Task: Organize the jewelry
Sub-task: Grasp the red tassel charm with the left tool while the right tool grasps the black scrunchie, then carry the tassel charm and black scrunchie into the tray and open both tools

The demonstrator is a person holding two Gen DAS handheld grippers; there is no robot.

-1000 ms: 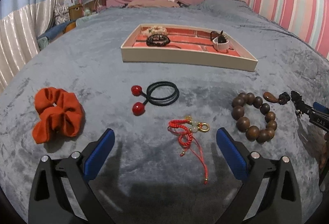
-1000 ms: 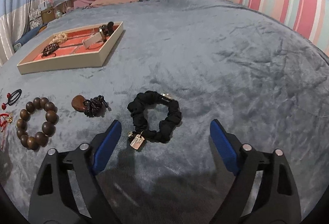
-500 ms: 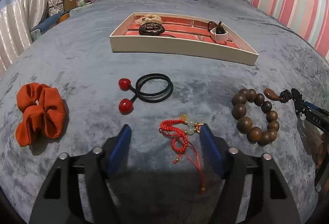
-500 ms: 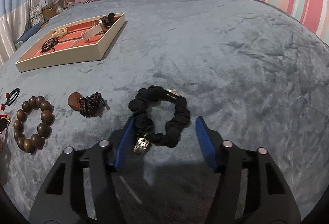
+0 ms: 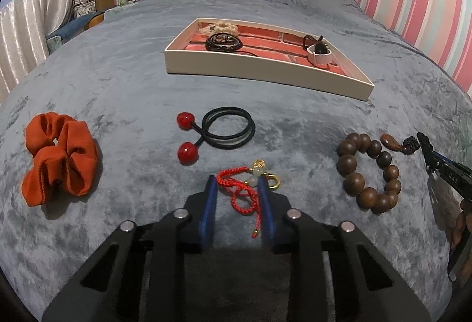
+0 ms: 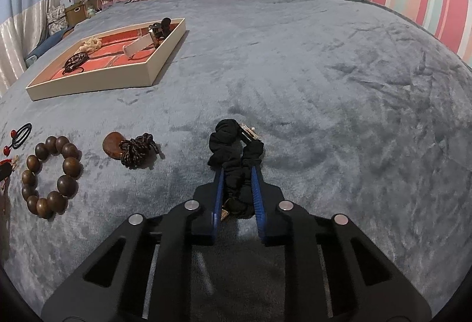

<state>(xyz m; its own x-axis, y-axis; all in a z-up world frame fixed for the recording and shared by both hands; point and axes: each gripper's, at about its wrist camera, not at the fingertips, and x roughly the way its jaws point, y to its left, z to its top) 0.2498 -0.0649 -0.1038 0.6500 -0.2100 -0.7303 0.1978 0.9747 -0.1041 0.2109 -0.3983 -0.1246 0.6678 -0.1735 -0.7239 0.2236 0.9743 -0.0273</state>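
Note:
My left gripper (image 5: 236, 180) rests low on the grey blanket with its jaws closing. A red knotted cord charm (image 5: 240, 195) with pale beads and a gold ring lies between the blue pads, not visibly squeezed. My right gripper (image 6: 237, 171) has its jaws closing on a black scrunchie (image 6: 233, 142), which the pads pinch into a long narrow shape. Its metal tag hangs by the left pad. The cream tray (image 5: 265, 74) with red lining sits farther back and holds a dark bracelet, a pale scrunchie and a white band.
On the blanket lie an orange scrunchie (image 5: 59, 156), a black hair tie with two red balls (image 5: 227, 127), a wooden bead bracelet (image 5: 368, 171) and a brown pendant on dark cord (image 6: 129, 148). A striped wall runs along the right.
Both pairs of jaws have narrowed from wide open. The right pads came in onto the black scrunchie and squeezed it long. The left pads closed in beside the red cord charm.

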